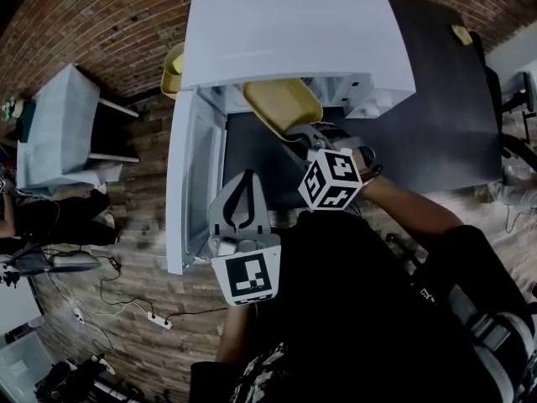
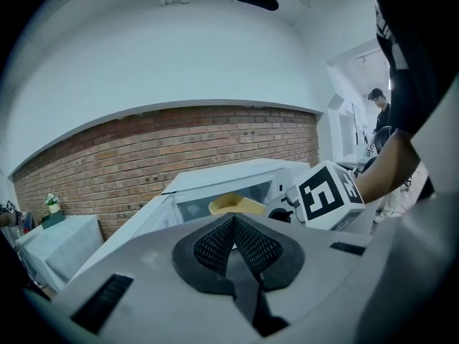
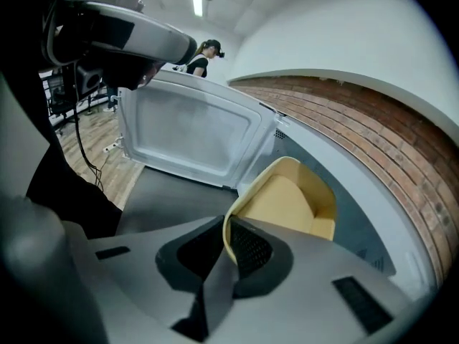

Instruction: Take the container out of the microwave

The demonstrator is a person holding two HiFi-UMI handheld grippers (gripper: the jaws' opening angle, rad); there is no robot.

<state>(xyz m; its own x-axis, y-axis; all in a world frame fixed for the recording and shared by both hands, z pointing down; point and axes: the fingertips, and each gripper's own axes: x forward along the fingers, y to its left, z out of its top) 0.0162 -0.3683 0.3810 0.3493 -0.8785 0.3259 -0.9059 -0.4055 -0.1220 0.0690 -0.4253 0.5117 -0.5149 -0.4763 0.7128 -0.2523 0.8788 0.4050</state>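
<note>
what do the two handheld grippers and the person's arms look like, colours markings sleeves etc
The left gripper and right gripper both have pale grey plastic bodies. Each ends in two black, mesh-textured pads that taper to a point. Each carries a white cube printed with black square markers. The person wears a black top, and the sleeves leave the forearms uncovered.

Brick wall (image 1: 92,23), dark table (image 1: 436,124), wooden floor (image 1: 126,267)
</note>
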